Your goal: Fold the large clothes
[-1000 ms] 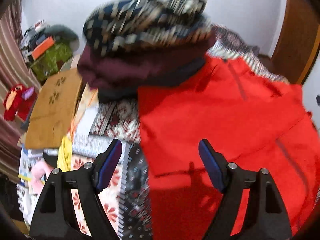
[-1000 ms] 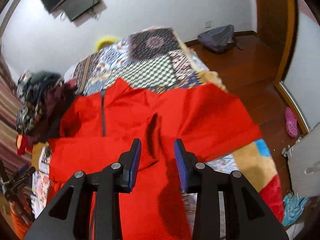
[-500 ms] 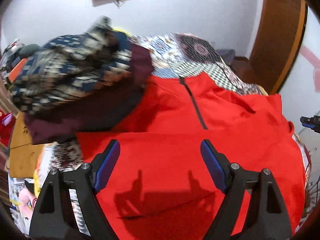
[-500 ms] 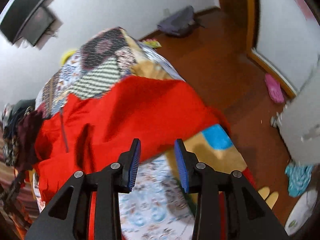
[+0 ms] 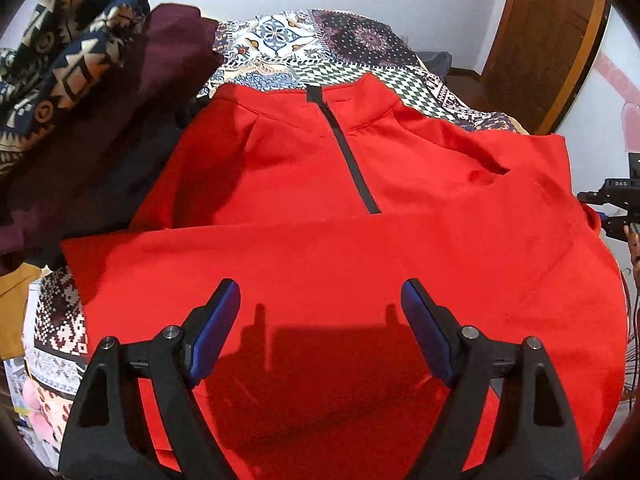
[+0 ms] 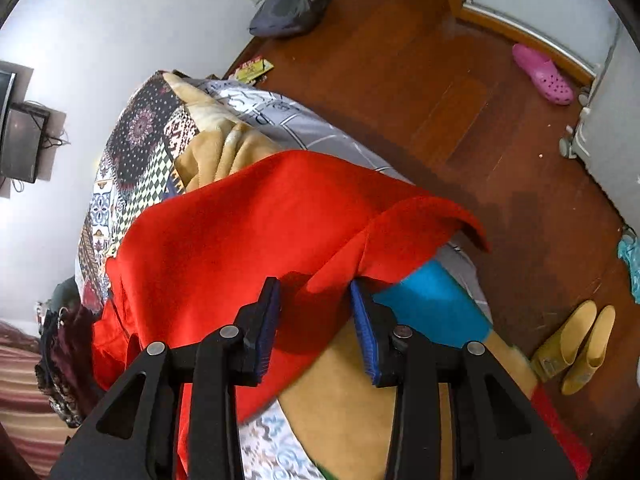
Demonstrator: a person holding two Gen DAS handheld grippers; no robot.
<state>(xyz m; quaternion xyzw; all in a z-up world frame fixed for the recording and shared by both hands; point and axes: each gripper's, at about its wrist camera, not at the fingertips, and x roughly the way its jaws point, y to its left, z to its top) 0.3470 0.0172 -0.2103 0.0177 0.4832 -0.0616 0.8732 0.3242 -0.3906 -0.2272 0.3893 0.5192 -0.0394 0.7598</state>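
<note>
A red jacket [image 5: 320, 168] with a dark zipper [image 5: 352, 160] lies spread, collar away from me, on a patterned bedspread [image 5: 320, 36]. My left gripper [image 5: 320, 286] hovers open and wide over the jacket's lower half, with nothing between its fingers. In the right wrist view the jacket [image 6: 240, 232] reaches the bed's edge, where one sleeve [image 6: 420, 216] curls over the side. My right gripper [image 6: 315, 283] stands partly open just above that red edge. Red cloth shows in the gap, but the pads do not press on it. The right gripper's body [image 5: 616, 204] shows at the left view's right edge.
A pile of maroon and patterned clothes [image 5: 80, 80] sits left of the jacket. Beyond the bed's edge is wooden floor [image 6: 440, 92] with a pink clog [image 6: 544, 76], yellow boots [image 6: 576, 344] and a grey bag [image 6: 288, 4]. A wooden door [image 5: 540, 40] stands back right.
The left gripper swung from the clothes pile to above the jacket's middle and came lower. The right gripper rolled and dropped toward the jacket's edge at the bed's side. Both stayed empty.
</note>
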